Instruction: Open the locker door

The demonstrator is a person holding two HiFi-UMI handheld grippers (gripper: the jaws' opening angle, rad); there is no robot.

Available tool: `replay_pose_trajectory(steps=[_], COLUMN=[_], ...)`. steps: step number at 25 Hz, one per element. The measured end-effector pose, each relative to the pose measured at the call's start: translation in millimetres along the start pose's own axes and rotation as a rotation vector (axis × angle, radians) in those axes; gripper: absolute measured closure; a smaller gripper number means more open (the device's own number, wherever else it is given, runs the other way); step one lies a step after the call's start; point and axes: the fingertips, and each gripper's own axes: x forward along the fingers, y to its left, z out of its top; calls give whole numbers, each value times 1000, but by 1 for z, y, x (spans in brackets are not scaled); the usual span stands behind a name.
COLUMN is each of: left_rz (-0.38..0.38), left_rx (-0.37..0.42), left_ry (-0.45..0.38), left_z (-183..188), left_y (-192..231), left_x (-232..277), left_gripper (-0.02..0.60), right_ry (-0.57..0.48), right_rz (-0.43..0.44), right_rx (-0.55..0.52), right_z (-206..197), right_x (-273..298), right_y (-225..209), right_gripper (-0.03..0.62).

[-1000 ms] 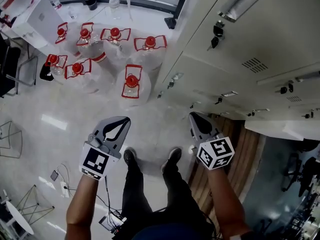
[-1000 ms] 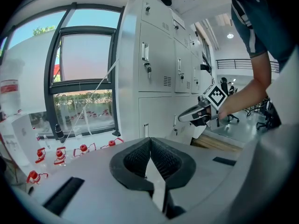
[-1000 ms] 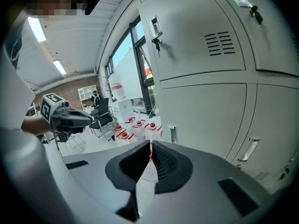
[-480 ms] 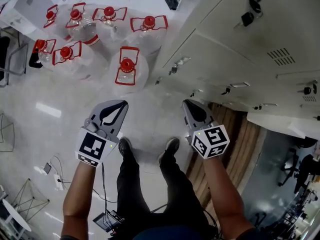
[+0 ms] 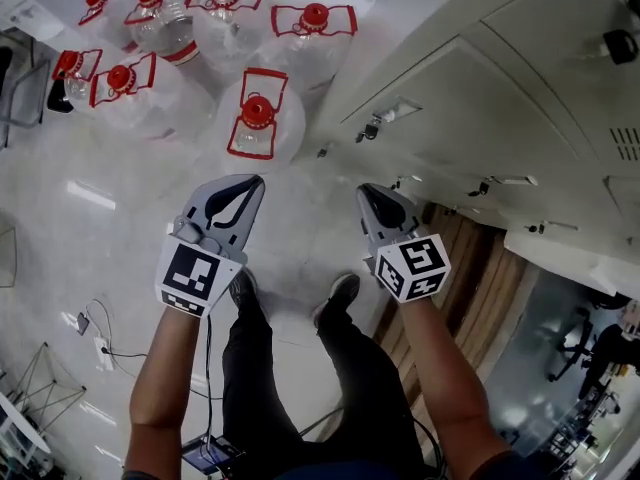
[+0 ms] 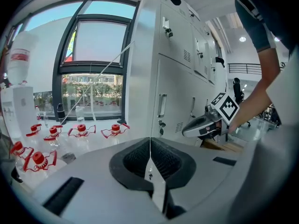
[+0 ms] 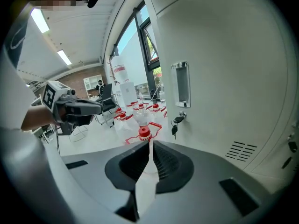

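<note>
Right gripper point(image 5: 372, 196) is facing the locker door point(image 7: 233, 69), jaws together and empty.
Its upright handle point(image 7: 180, 84) is lying at one o'clock; the left gripper point(image 5: 248, 184), jaws also closed, is farther off.

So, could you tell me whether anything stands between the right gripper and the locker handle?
Nothing visible does: open air lies between the shut right gripper and the handle; the water bottles stand to the left.

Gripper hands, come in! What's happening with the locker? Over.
Left gripper and right gripper shut, empty. Locker door closed, key in its lock, untouched. Red-capped bottles on floor nearby, not blocking.
</note>
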Motion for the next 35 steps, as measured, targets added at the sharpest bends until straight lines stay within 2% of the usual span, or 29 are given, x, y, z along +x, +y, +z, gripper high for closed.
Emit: replay_pose_trajectory(steps=[8,16,20,25,28,35], left_rz=[17,13,-1,3,-1,10], left_rx=[19,4,22,57,65,80], left_ry=[4,-12,-35,-49,-52,-62], left_z=[-47,-88,-104,-128,-140,-156], left_y=[19,25,21,18,14,14], left_x=[48,90,103,117,122,129], left_gripper=[563,563,563,558,514,512], right_ry=[19,52,71,60,68,68], right_rz=[6,-33,-52,-95,-126,-203], right_rx=[9,24,42,69,67,51], right_z=[-65,-129,-162,-196,-215,-243], right_x=[76,150,181,218,239,278], right_y=[-34,-70,-82,-100,-111,-134], right_gripper=[556,554,554,554,554,548])
